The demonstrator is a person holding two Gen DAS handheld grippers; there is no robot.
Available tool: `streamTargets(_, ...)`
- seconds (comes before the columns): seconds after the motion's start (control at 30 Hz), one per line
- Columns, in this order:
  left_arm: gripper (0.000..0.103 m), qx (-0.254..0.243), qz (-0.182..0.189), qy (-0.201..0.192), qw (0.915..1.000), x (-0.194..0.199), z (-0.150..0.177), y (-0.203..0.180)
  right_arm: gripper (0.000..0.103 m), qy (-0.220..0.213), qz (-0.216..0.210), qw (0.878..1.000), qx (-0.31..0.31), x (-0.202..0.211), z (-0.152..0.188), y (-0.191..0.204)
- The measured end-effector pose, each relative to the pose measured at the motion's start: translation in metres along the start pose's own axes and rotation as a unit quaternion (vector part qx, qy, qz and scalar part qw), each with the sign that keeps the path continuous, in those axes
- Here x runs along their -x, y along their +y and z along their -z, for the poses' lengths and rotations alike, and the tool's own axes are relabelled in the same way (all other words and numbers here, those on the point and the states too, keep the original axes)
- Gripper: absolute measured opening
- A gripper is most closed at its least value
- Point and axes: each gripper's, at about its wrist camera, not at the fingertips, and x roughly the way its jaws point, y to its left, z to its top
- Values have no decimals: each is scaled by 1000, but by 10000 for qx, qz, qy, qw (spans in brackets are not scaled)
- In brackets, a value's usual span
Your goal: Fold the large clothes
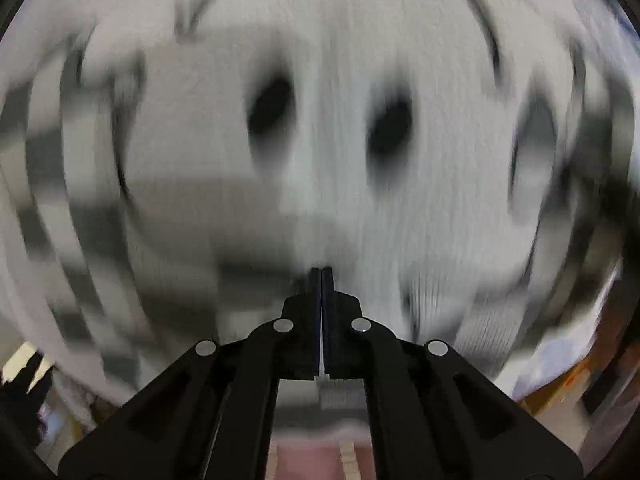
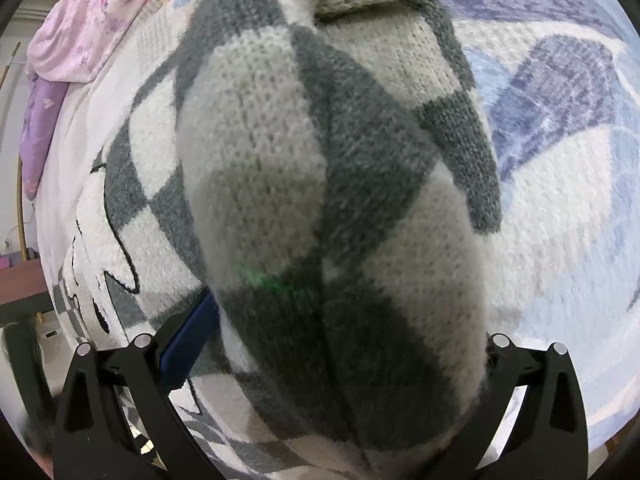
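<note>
Your left gripper fully closed, nothing visibly held, above blurred sweater. Your right gripper spread wide around bunched sweater; pad contact unclear.

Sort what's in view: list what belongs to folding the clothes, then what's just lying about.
Belongs to the job:
- grey and white checked knit sweater
- left tool, jaws together
- right tool, a thick bunch of the sweater between its fingers

Just lying about:
- blue patterned bedspread
- pink floral bedding

Blurred white knit sweater with two dark oval spots. Left gripper below, jaws pressed together.
</note>
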Motion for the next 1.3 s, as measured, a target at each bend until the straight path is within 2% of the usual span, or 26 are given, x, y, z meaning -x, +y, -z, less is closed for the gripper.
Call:
streamTargets(0.03,0,134,63,359,9992,-24,13,4,97,35,24,10000,-6,-1,-2,0)
streamTargets(0.07,0,293,149,137,9994,-44,32,10,97,78,13,10000,2,0,-6,-3)
streamTargets(0.1,0,288,137,-273,9991,-43,41,8,97,118,-23,9999,36,0,-8,-5)
streamTargets(0.2,0,44,-2,-648,9979,-34,58,1,97,58,-132,9998,105,2,-9,-6)
streamTargets(0.33,0,45,157,-352,9992,-44,104,2,97,79,-24,10000,22,2,-15,-6)
streamTargets(0.4,0,-10,103,-417,9991,-40,110,1,97,65,-40,10000,49,1,-16,-7)
streamTargets(0.47,0,6,80,-941,9955,-14,103,-5,95,10,-77,10000,52,5,-14,-8)
streamTargets(0.53,0,-50,196,-1614,9867,12,96,-9,87,-119,-59,9999,97,15,-12,-8)
streamTargets(0.57,0,-49,145,-1930,9811,21,90,-11,78,-195,-64,9997,138,19,-6,-6)
streamTargets(0.6,0,11,62,-2041,9789,22,83,-12,65,-290,-71,9994,193,25,0,-4)
streamTargets(0.63,0,67,112,-1938,9809,14,77,-11,58,-378,-52,9990,234,30,3,-3)
streamTargets(0.67,0,168,156,-1759,9841,0,67,-6,42,-482,-14,9985,269,38,7,-2)
streamTargets(0.7,0,182,156,-1864,9822,-8,67,-5,39,-524,-29,9982,303,43,11,-1)
streamTargets(0.8,0,106,47,-2018,9794,-10,78,6,36,-726,115,9952,644,57,24,13)
streamTargets(0.93,2,204,397,-1999,9788,-14,95,10,35,-930,-24,9918,881,88,44,39)
streamTargets(1.03,3,218,642,-1976,9779,-10,93,35,35,-1036,-142,9855,1338,115,67,80)
streamTargets(1.17,3,439,1376,-1763,9737,-7,87,83,34,-1034,-29,9793,1741,132,95,139)
streamTargets(1.23,3,445,1571,-1592,9736,1,86,97,34,-1012,41,9744,2005,136,109,173)
streamTargets(1.3,3,285,1572,-1665,9730,21,96,111,34,-975,173,9711,2170,136,121,209)
